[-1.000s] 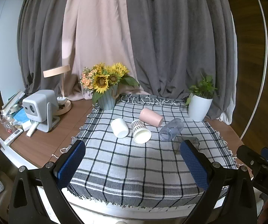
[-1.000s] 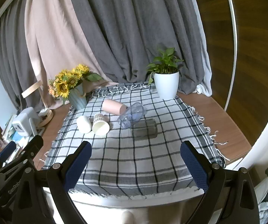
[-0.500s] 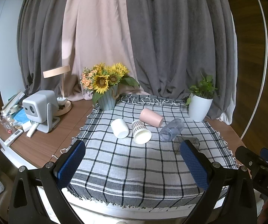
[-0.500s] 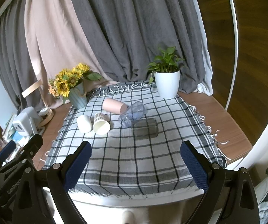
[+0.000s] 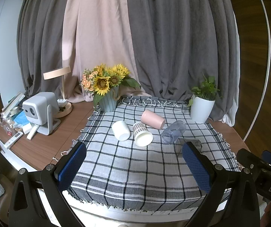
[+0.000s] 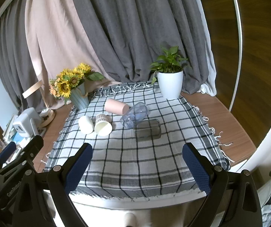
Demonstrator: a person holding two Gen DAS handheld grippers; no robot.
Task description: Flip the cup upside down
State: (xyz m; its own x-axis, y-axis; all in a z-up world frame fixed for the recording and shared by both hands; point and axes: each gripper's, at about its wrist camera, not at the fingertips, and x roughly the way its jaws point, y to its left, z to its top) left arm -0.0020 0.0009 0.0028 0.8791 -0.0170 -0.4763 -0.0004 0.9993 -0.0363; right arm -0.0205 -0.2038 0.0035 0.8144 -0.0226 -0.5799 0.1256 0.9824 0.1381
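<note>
We hold the left gripper (image 5: pixel 134 162) and right gripper (image 6: pixel 137 161) spread wide, empty, short of five tumbled cups on the checked cloth (image 6: pixel 135 162). The nearest, a smoky square glass tumbler (image 6: pixel 148 130), wants a mid-body grip before we roll it rim-down.

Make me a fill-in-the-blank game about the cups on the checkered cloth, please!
1. The pink cup is lying on its ____.
2. The flowers in the blue vase are ____.
3. The green plant grows in a ____ pot.
4. Both the left hand-held gripper and the right hand-held gripper are ____ and hold nothing.

Missing words: side; sunflowers; white; open
</note>
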